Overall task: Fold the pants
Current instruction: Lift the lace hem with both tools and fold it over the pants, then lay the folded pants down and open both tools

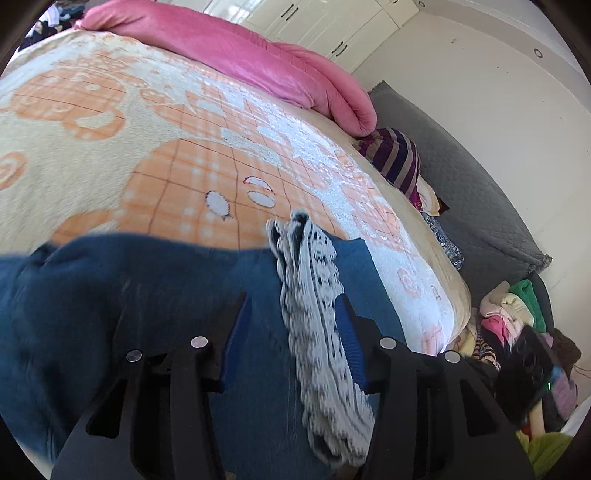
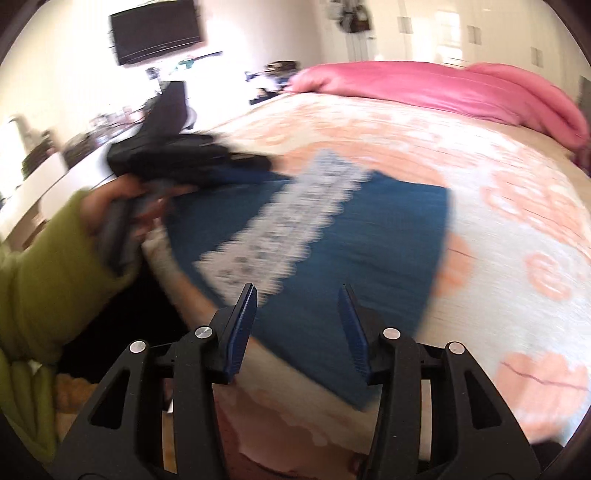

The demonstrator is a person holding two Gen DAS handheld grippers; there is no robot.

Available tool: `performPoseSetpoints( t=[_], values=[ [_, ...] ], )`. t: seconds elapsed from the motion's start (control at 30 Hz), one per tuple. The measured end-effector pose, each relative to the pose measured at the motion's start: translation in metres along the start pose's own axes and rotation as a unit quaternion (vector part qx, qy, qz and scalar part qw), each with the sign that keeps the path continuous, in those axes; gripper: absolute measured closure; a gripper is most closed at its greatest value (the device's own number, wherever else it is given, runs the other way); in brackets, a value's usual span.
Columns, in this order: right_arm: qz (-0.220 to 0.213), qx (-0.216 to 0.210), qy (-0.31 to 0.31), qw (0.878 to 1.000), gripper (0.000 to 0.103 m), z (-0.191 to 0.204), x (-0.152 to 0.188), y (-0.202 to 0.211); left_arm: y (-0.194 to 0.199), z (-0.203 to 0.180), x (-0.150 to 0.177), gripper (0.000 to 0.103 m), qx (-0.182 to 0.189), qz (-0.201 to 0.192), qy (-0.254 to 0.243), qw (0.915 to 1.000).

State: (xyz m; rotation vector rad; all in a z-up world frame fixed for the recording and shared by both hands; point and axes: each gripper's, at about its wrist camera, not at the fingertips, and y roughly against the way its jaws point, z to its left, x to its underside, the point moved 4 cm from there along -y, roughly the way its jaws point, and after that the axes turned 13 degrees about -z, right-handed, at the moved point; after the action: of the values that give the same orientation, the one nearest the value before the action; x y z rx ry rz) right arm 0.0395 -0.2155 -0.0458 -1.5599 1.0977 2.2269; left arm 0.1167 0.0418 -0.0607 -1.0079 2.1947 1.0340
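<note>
Blue pants (image 1: 147, 314) lie on the bed with a white patterned lace strip (image 1: 317, 314) running along them. My left gripper (image 1: 293, 299) is open, its jaws either side of the blue cloth and lace strip, close above them. In the right wrist view the pants (image 2: 369, 240) lie folded at the bed's near edge with the lace strip (image 2: 291, 221) across them. My right gripper (image 2: 297, 290) is open and empty just above the pants' near edge. The left gripper (image 2: 207, 155) shows at the pants' far left, held by a hand in a green sleeve (image 2: 55, 277).
The bed has an orange and cream blanket (image 1: 184, 155) and a pink duvet (image 1: 258, 62) at the far side. A pile of clothes (image 1: 517, 332) lies on the floor to the right. A dark TV (image 2: 157, 31) hangs on the wall.
</note>
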Motion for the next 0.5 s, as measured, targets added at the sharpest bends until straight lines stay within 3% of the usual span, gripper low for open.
performPoseSetpoints(
  t=[0.23,0.4,0.5],
  values=[
    [0.016,0.002,-0.025,1.000,0.062,-0.018,0.013,-0.005,0.031,-0.013,0.040,0.058,-0.006,0.030,-0.005,0.9995],
    [0.036,0.001,-0.037,0.999,0.059,-0.018,0.028,-0.014,0.025,-0.027,0.067,0.057,0.025,0.073,0.020,0.9968],
    [0.036,0.005,-0.032,0.999,0.056,-0.018,0.027,-0.015,0.017,-0.033,0.076,0.058,0.019,0.087,0.013,0.9959]
  ],
)
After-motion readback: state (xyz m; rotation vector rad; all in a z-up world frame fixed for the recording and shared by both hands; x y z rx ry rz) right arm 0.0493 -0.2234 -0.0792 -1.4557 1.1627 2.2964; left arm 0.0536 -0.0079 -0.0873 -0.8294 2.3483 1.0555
